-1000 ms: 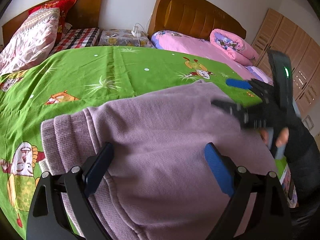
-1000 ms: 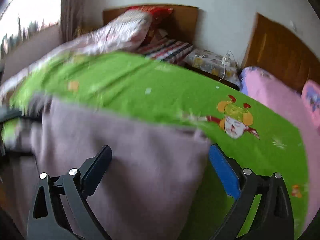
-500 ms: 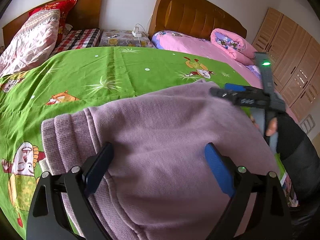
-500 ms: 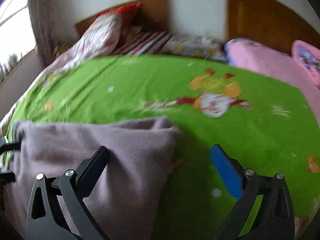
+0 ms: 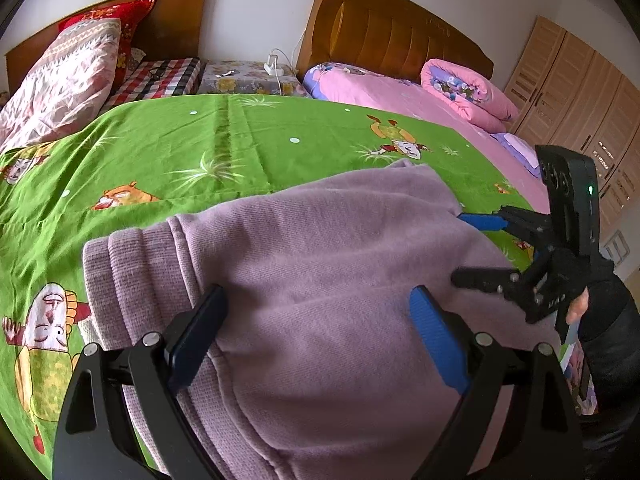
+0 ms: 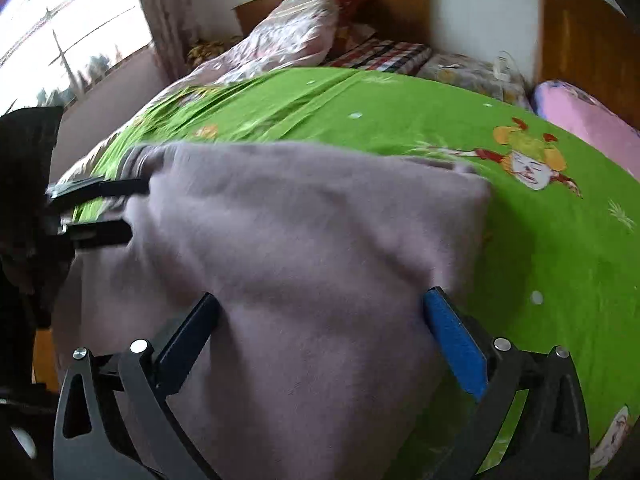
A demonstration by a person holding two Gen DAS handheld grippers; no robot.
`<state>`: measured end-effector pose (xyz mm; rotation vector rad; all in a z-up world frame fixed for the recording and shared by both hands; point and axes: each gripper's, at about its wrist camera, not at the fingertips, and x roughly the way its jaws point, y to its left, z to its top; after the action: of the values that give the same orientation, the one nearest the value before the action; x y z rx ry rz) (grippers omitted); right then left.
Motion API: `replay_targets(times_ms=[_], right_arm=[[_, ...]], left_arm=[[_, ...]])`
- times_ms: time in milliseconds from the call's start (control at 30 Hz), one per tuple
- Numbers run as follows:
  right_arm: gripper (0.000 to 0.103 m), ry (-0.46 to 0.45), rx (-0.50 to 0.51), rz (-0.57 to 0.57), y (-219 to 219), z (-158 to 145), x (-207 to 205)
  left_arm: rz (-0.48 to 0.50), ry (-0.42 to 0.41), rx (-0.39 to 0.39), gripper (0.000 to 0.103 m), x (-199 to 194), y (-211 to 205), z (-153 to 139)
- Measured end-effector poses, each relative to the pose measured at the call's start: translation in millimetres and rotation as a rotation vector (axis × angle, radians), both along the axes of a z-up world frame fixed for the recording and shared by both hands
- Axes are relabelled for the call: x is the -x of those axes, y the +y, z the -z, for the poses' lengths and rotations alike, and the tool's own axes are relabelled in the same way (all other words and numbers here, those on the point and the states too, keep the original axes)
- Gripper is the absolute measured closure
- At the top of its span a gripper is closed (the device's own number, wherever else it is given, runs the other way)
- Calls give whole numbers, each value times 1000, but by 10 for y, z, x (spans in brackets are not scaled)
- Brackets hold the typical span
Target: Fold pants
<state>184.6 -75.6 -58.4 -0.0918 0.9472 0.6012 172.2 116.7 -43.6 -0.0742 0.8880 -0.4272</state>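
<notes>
The pants (image 5: pixel 328 280), a soft mauve knit, lie in a folded block on the green cartoon-print bedsheet (image 5: pixel 224 152) at the near edge of the bed, with the ribbed waistband (image 5: pixel 132 264) turned toward the left side. Both claws stand wide apart and hold nothing: the left gripper (image 5: pixel 316 332) hangs over the near part of the cloth, and the right gripper (image 6: pixel 320 332) does the same at the other end, its blue pad (image 6: pixel 456 344) close to the cloth's right edge. This looks like the pause between folds, or the check after the last one — the block already seems compact, though how many layers it has cannot be told. If another fold is meant, the next move calls for both claws to drop to one edge, pinch through all the layers together, and carry that edge across evenly so the stack does not skew. The left wrist view shows the waistband ribs and the other claw from the side, spread above the far corner; the right wrist view, somewhat blurred, shows instead the cloth's squared right corner (image 6: pixel 476 188) — and a window (image 6: pixel 60 28) beyond the bed.
</notes>
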Motion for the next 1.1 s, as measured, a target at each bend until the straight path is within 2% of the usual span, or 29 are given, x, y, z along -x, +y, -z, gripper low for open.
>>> replay_targets(times_ms=[67, 133, 200, 233, 267, 333, 400, 533, 567, 633, 667, 733, 800, 867, 900, 967, 1033, 1100], right_arm=[[5, -28, 51, 28, 25, -80, 67], [5, -101, 98, 63, 16, -279, 233], [5, -151, 41, 32, -49, -523, 471], [5, -159, 19, 10, -72, -591, 582], [5, -162, 4, -14, -60, -626, 679], [5, -135, -8, -79, 13, -609, 880], [5, -121, 7, -138, 146, -514, 1070], [5, -50, 45, -172, 371, -219, 1202], [4, -46, 47, -163, 363, -165, 1213], [4, -55, 15, -143, 286, -117, 1252], [5, -55, 11, -143, 254, -133, 1292], [5, -72, 6, -140, 207, -226, 1327], [5, -110, -33, -125, 143, -360, 1324], [5, -122, -69, -101, 120, -433, 1259], [5, -89, -81, -96, 127, -390, 1198], [4, 37, -82, -139, 226, -239, 1155], [4, -20, 8, -202, 355, -175, 1306], [4, -31, 71, -256, 399, -207, 1360]], left_arm=[[-3, 20, -3, 11, 16, 11, -25], [-30, 51, 14, 11, 51, 44, -174], [-25, 29, 65, 9, 49, 45, -410], [-7, -8, 62, 8, -1, -48, -581], [14, -33, 42, 3, -52, -156, -675], [101, -62, -15, 2, -269, -525, -758], [246, 10, -46, 2, -565, -959, -564], [306, 74, -219, 2, -930, -1408, 0], [297, 86, -232, 1, -997, -1396, 119], [270, 121, -134, 3, -1078, -1271, 195], [246, 106, -108, 4, -1055, -1193, 115], [191, 16, -107, 4, -859, -1010, -158], [153, -52, -101, 2, -527, -730, -395], [117, -34, -84, 2, -333, -486, -386], [99, -8, -85, 2, -253, -374, -312], [77, 52, -145, 4, -49, -139, -37], [113, 12, -149, 5, 174, -12, -8], [95, 0, -152, 5, 276, 40, -47]])
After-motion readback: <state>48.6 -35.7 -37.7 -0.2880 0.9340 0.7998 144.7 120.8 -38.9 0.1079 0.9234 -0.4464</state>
